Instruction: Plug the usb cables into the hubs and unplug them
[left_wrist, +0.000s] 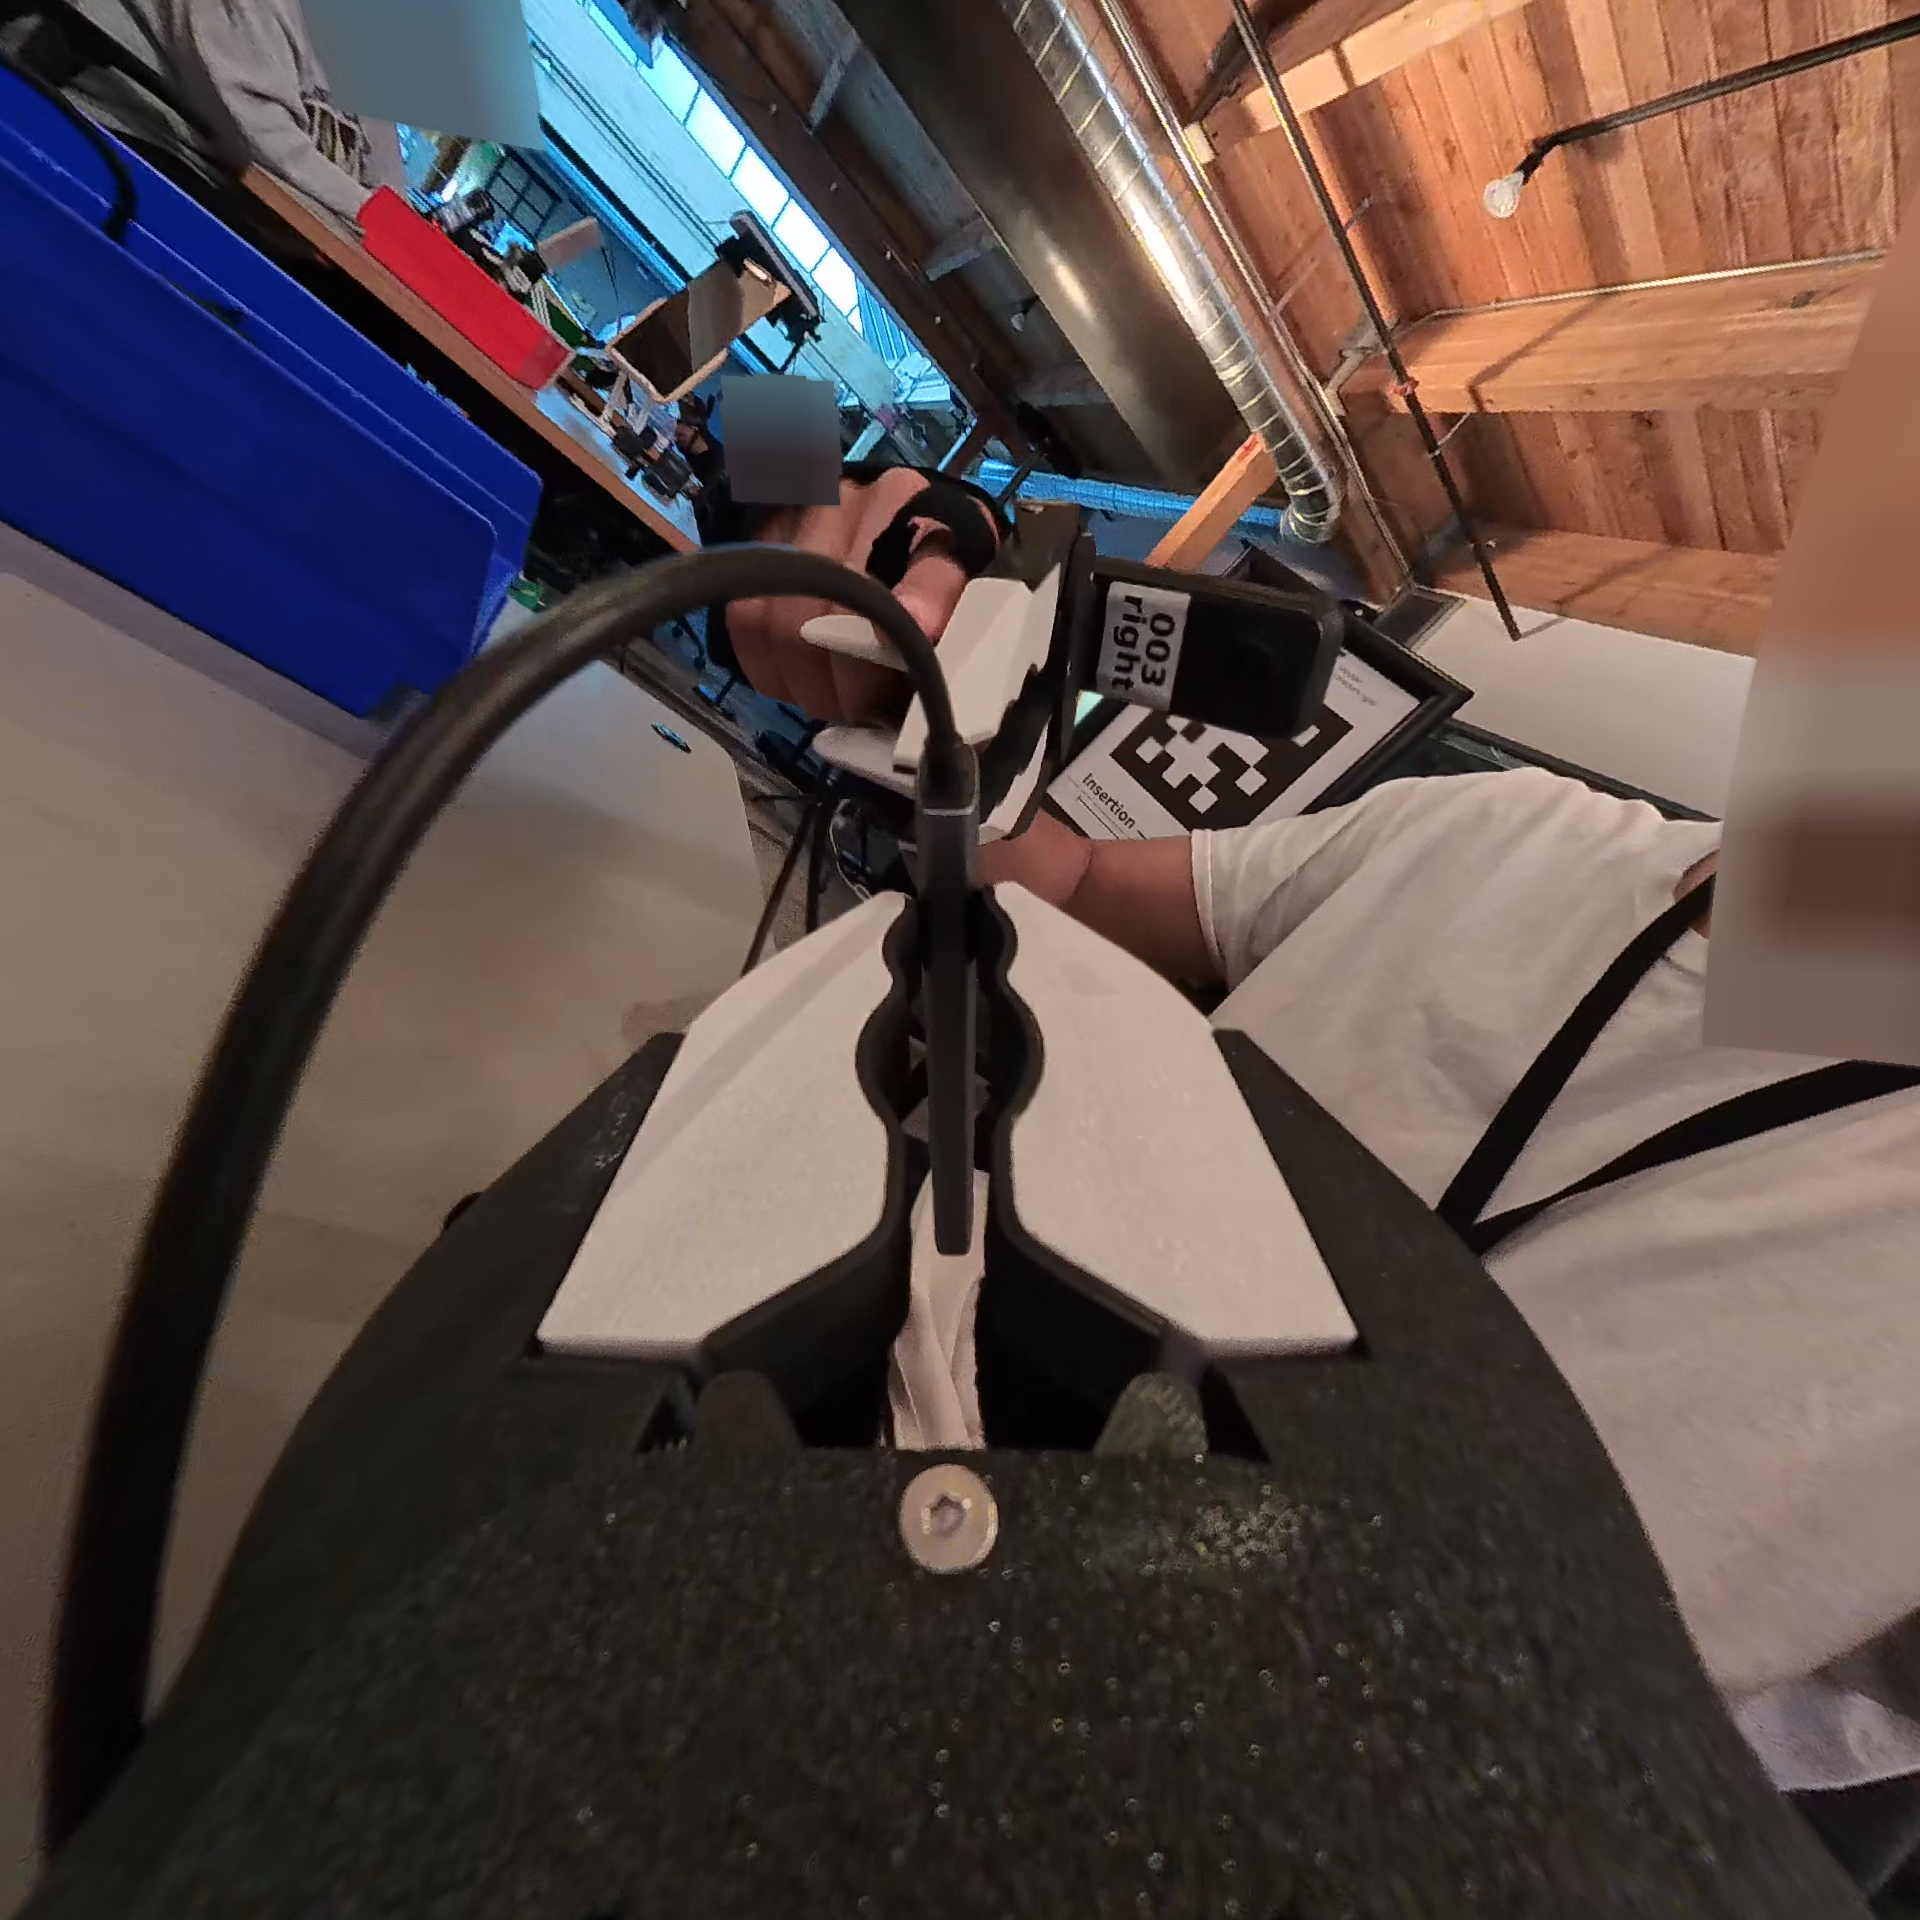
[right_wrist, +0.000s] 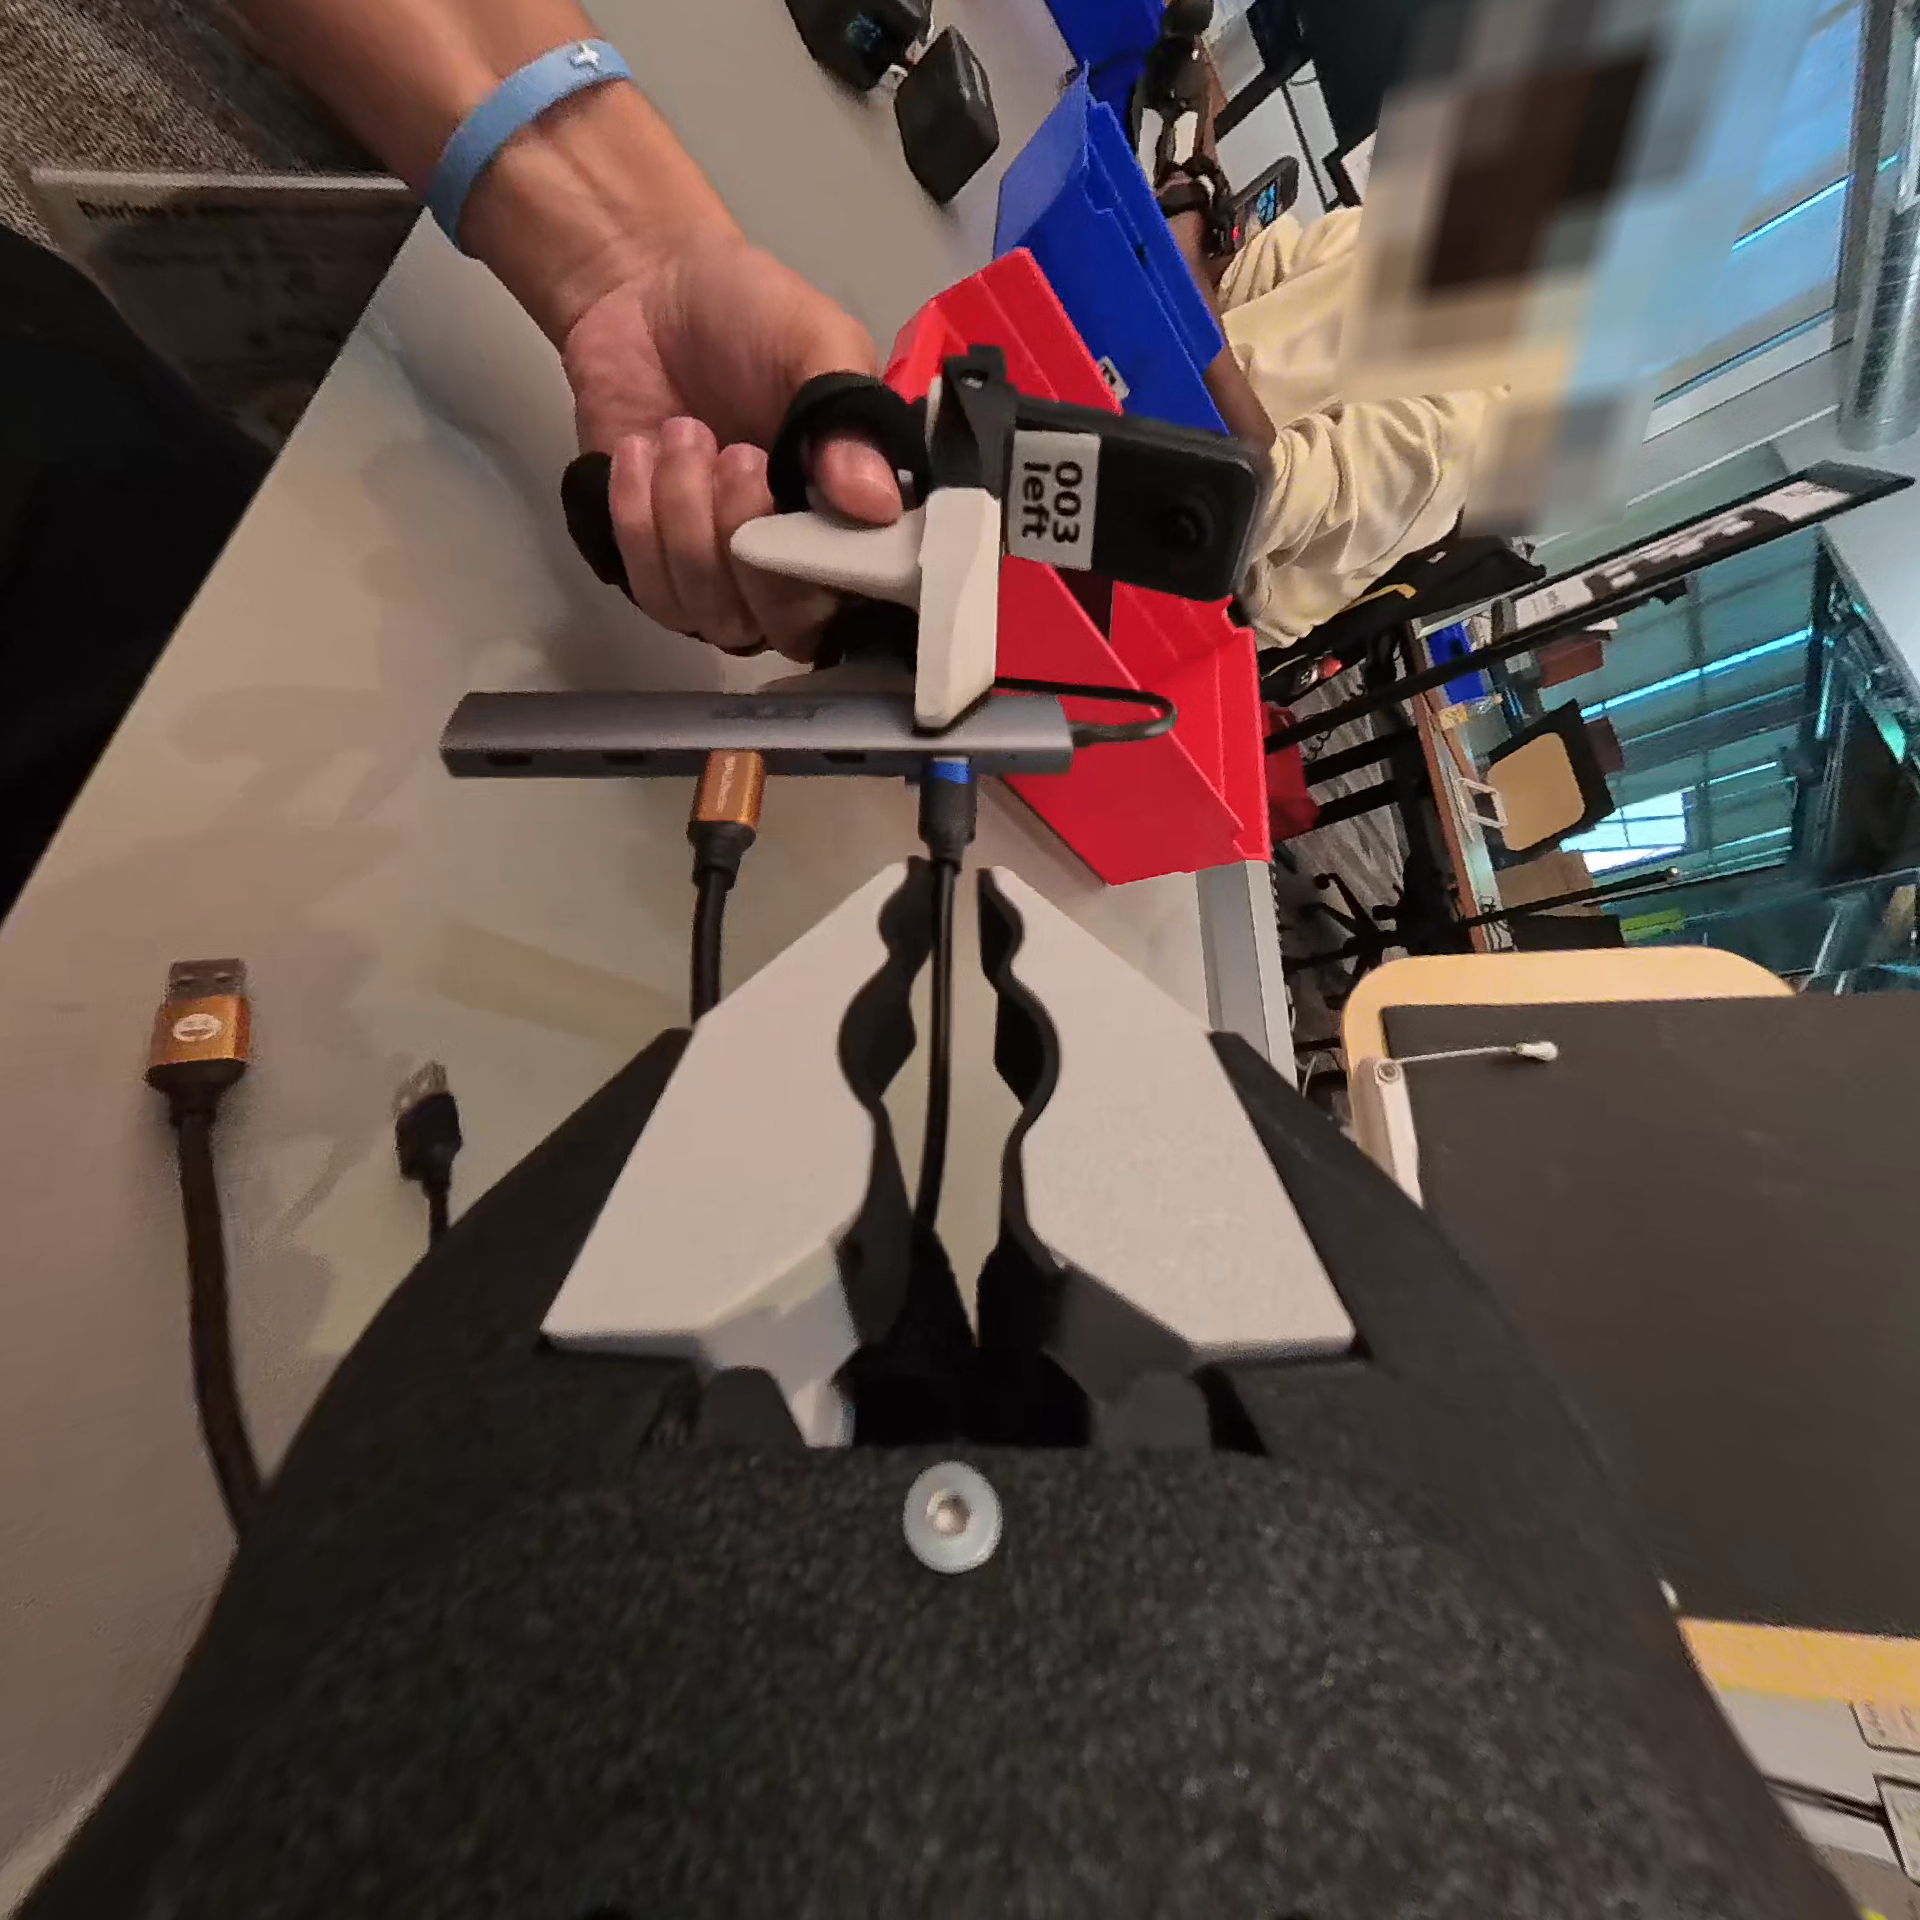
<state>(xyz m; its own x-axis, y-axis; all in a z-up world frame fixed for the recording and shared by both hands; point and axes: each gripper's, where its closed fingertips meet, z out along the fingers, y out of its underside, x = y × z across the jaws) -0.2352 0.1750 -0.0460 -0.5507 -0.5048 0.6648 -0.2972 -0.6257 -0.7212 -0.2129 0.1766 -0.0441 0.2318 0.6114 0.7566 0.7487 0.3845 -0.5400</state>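
Note:
In the right wrist view a flat grey USB hub (right_wrist: 665, 727) is held level above the white table (right_wrist: 312, 644). My left gripper (right_wrist: 940, 717) is shut on the hub's right end. An orange plug (right_wrist: 725, 795) and a black plug with a blue ring (right_wrist: 945, 805) sit in the hub's near edge. My right gripper (right_wrist: 945, 873) is just behind the black plug. Its jaws stand slightly apart, with the plug's thin black cable (right_wrist: 940, 1039) running between them. In the left wrist view my left gripper (left_wrist: 948, 904) clamps the hub (left_wrist: 951, 1039) edge-on. The hub's own black cable (left_wrist: 416, 810) arcs off to the left.
A loose orange USB plug (right_wrist: 197, 1029) and a small black plug (right_wrist: 426, 1117) lie on the table at the left. Red bins (right_wrist: 1122, 748) and blue bins (right_wrist: 1101, 208) stand behind the hub. A black panel (right_wrist: 1662, 1299) is at the right. A framed marker card (left_wrist: 1226, 769) stands beyond. The tips of both grippers are at nearly the same place.

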